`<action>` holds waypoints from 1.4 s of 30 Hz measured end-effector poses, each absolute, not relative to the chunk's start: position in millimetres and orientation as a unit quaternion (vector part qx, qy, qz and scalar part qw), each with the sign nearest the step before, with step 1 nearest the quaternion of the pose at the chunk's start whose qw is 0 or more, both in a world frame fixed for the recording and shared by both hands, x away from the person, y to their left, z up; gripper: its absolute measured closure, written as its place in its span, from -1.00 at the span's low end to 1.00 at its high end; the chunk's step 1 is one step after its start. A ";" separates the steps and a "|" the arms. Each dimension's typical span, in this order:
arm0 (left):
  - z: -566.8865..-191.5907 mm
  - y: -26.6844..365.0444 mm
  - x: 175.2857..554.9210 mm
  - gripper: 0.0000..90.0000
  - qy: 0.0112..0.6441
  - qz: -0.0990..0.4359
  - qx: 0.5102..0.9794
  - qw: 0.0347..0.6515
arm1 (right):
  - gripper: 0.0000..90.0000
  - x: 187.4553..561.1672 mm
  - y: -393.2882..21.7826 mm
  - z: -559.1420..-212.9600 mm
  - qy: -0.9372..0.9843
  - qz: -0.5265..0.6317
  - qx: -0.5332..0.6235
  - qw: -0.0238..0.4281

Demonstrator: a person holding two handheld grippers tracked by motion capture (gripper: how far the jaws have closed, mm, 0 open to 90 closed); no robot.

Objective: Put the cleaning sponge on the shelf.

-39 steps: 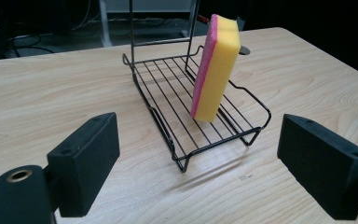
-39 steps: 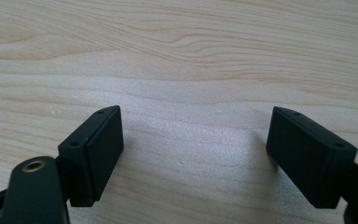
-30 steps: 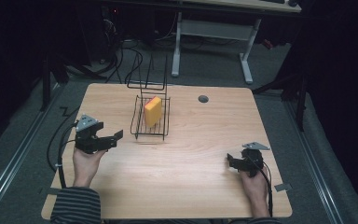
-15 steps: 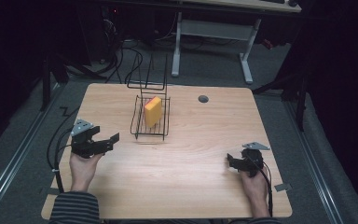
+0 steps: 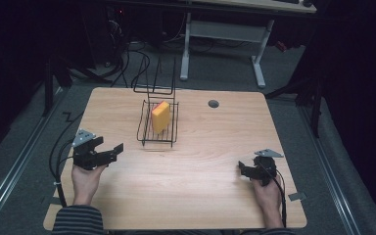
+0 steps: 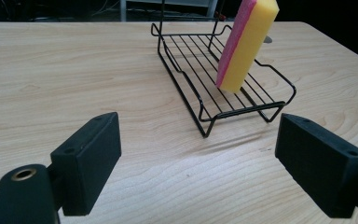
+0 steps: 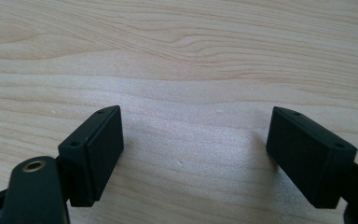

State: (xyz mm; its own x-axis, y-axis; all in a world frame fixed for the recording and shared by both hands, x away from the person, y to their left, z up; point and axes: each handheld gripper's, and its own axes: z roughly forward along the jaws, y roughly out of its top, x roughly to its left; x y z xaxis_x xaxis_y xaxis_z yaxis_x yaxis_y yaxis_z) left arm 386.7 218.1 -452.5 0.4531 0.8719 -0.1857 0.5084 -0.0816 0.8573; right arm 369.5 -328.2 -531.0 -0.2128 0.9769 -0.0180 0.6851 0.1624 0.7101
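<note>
Left hand-held gripper (image 5: 108,150) hangs low over the worktop (image 5: 205,196) with its jaws spread wide and nothing between them, aimed at the black wire rack (image 6: 223,88) near the far middle. Inside that rack a yellow sponge (image 6: 247,42) with a pink face leans on edge against the wires. Right hand-held gripper (image 5: 245,170) rests well apart on the near right side, jaws also wide and empty. Judging by this, the approach is under way; the next move likely calls for reaching forward and bracketing the sponge.
</note>
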 end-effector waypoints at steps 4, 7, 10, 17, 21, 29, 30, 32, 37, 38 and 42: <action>-455.5 218.2 385.3 -0.66 0.488 0.189 0.709 0.472 | -0.58 369.5 -328.2 -531.0 0.721 0.294 0.576 0.248; -457.8 218.6 384.6 -0.66 0.489 0.187 0.710 0.471 | -0.58 369.4 -328.0 -531.0 0.721 0.295 0.577 0.247; -460.5 218.7 384.4 -0.66 0.491 0.186 0.710 0.469 | -0.58 369.5 -328.4 -531.0 0.722 0.294 0.575 0.249; -467.3 217.4 383.4 -0.65 0.493 0.181 0.716 0.460 | -0.58 369.5 -328.6 -531.0 0.723 0.294 0.574 0.249; -471.3 217.7 383.6 -0.65 0.497 0.178 0.715 0.458 | -0.58 369.4 -328.4 -531.0 0.722 0.294 0.575 0.249; -478.7 218.7 383.6 -0.64 0.502 0.171 0.716 0.454 | -0.58 369.2 -328.1 -531.0 0.721 0.294 0.576 0.248; -480.1 219.0 383.7 -0.64 0.503 0.169 0.716 0.454 | -0.58 369.2 -328.0 -531.0 0.721 0.294 0.576 0.248; -482.7 219.3 383.7 -0.64 0.506 0.167 0.714 0.454 | -0.58 369.1 -328.0 -531.0 0.721 0.294 0.576 0.248; -487.1 219.4 383.5 -0.64 0.508 0.163 0.717 0.449 | -0.58 369.2 -328.1 -531.0 0.722 0.294 0.576 0.248; -488.0 219.2 383.5 -0.64 0.508 0.164 0.717 0.448 | -0.58 369.1 -328.0 -531.0 0.721 0.294 0.576 0.248; -491.1 219.8 383.5 -0.64 0.511 0.162 0.718 0.445 | -0.58 369.1 -328.0 -531.0 0.722 0.295 0.575 0.248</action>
State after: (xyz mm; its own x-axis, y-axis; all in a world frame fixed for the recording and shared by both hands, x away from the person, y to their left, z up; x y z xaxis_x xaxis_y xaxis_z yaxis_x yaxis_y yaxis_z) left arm 383.5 219.8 -491.1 0.4257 0.8774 -0.2213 0.5889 -0.0829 0.8039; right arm 369.1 -328.0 -531.0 -0.2148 0.9765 -0.0187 0.6845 0.1641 0.7103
